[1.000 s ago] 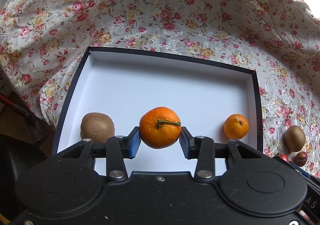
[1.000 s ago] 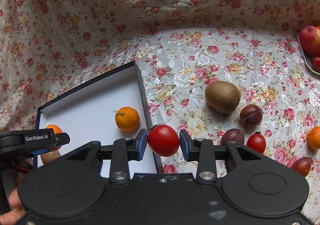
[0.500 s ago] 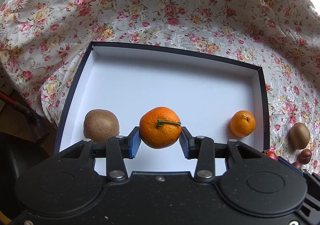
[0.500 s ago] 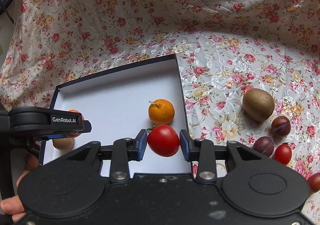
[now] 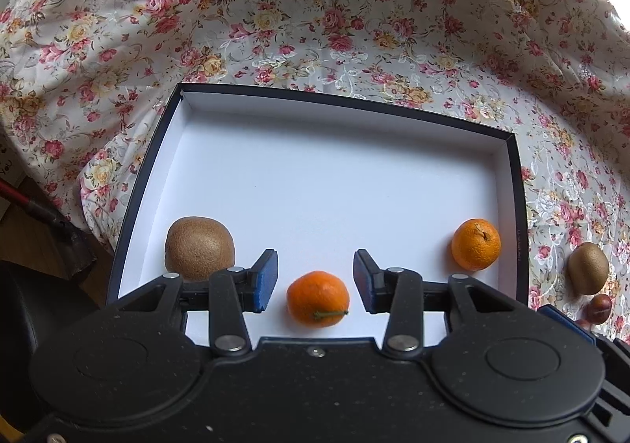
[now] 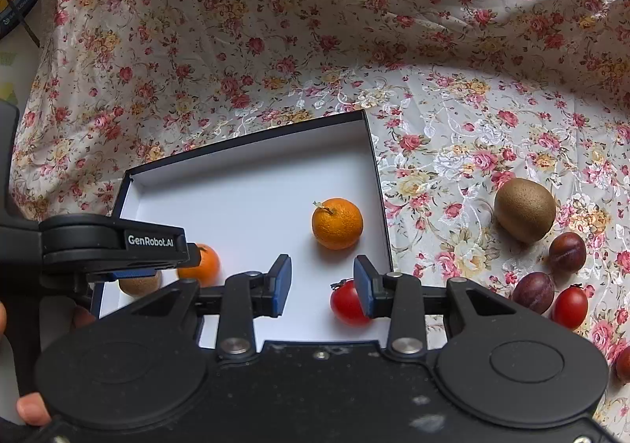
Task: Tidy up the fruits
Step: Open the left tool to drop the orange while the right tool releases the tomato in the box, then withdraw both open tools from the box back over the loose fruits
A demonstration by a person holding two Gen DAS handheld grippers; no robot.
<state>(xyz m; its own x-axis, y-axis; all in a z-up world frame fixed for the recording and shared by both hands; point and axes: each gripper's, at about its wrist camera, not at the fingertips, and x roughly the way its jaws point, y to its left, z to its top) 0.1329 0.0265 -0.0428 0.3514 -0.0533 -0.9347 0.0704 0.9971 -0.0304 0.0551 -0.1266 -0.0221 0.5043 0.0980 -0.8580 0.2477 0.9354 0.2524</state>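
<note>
My left gripper (image 5: pixel 315 281) hangs over the near edge of the white box (image 5: pixel 510 183) with its jaws opening. A stemmed mandarin (image 5: pixel 318 298) lies on the box floor just below the gap, free of both blue pads. A kiwi (image 5: pixel 199 248) and a second mandarin (image 5: pixel 476 244) also rest in the box. My right gripper (image 6: pixel 323 285) is open over the box's right near corner. A red tomato (image 6: pixel 346 305) sits on the floor there, partly hidden behind the right finger (image 6: pixel 364 289). In the right wrist view the left gripper's body (image 6: pixel 114 242) partly covers the mandarin and kiwi.
On the floral cloth (image 6: pixel 453 136) to the right of the box lie a kiwi (image 6: pixel 525 208), two plums (image 6: pixel 567 252) (image 6: pixel 533 291) and another tomato (image 6: pixel 570 307). A person's fingers (image 6: pixel 31 407) show at the lower left. The cloth rises in folds behind the box.
Both grippers have opened. The mandarin has dropped from the left jaws onto the box floor, and the tomato from the right jaws. The right gripper moved from the box's edge to over its inside.
</note>
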